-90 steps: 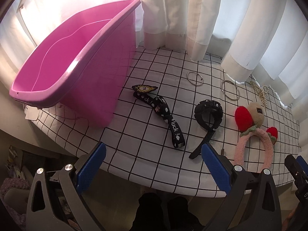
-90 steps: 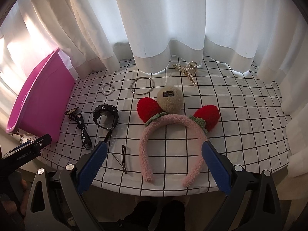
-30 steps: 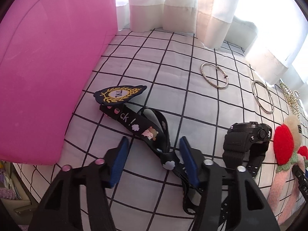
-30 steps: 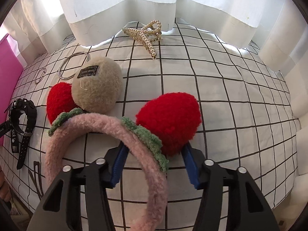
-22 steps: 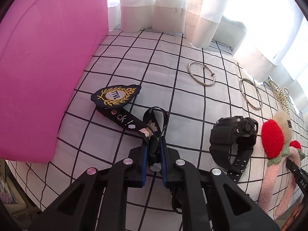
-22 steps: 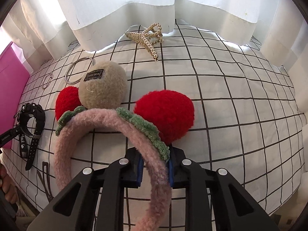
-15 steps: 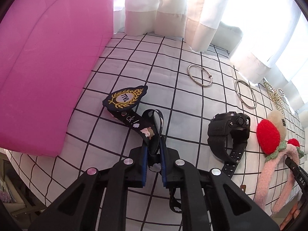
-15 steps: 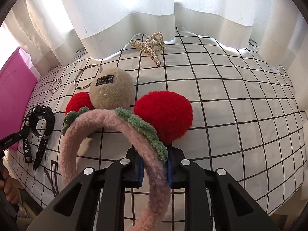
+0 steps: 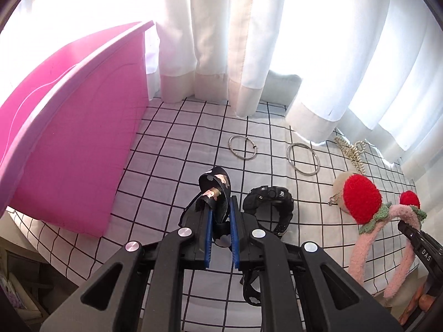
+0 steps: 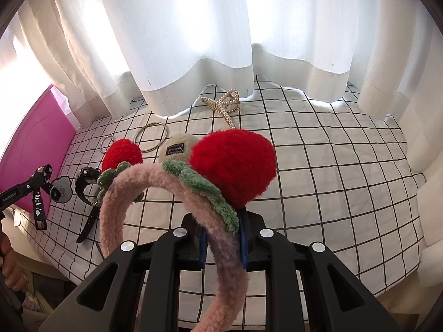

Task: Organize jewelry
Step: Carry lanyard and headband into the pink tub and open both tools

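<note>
pink bin (image 9: 72, 149) — black-gridded white cloth (image 9: 171, 166)

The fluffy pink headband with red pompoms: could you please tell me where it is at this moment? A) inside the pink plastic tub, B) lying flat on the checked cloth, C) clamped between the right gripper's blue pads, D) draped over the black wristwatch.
C: the right wrist view shows the fluffy pink headband with red pompoms pinched in the right gripper, its band running down between the blue pads.
</note>
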A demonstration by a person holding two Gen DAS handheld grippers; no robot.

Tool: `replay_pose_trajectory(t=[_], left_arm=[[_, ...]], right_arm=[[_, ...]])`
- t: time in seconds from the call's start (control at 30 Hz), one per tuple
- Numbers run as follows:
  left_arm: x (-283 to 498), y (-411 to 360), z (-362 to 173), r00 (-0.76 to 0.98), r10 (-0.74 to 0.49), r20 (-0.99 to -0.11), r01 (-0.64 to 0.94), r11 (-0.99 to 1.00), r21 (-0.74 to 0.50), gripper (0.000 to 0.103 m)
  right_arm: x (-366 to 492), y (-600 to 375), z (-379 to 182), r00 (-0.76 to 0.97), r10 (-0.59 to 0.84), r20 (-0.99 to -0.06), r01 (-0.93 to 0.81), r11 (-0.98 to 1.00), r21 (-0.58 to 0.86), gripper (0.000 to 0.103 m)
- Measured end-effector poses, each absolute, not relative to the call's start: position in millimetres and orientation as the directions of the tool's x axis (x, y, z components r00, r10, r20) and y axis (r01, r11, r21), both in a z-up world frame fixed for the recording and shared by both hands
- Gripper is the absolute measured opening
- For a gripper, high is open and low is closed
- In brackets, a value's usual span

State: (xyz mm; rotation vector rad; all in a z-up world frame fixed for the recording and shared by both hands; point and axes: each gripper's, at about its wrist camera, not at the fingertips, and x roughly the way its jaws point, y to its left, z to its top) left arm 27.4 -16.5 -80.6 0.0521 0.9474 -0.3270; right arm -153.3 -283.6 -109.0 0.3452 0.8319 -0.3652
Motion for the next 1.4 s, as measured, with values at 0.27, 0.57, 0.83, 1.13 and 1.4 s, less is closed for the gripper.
replay_pose_trajectory(t=[0.27,0.57,0.83,1.13,1.4], left_arm=[[18.8,-18.4,-18.9,0.612,-0.311,-0.728,0.331,0.936,-0.121,0.011],[21.9,13.4,51.3,0.728,-0.305,-0.614,0.296,0.948,-0.120,0.011],[39.9,79.2,84.0,0.807,-0.210,-0.552,0.186,0.977,-0.100,0.011],[68.6,166.9,77.8,0.815,-0.063,-0.576,0.024,0.997,-0.076,0.011],[109.3,221.8,39.7,0.761,0.005,-0.649,-0.071,0.995,-0.075,0.011]], right_arm=[[-142.0,-275.4,-56.2,0.710,-0.181,-0.680,0.390,0.906,0.167,0.017],[-97.1,-236.9,8.2,0.807,-0.117,-0.579,0.255,0.953,0.163,0.017],[-30.1,-169.1,48.8,0.862,0.011,-0.507,0.076,0.986,0.151,0.017],[63.7,-68.2,68.9,0.851,0.149,-0.503,-0.107,0.988,0.111,0.017],[131.6,23.5,55.3,0.788,0.220,-0.575,-0.231,0.971,0.055,0.017]])
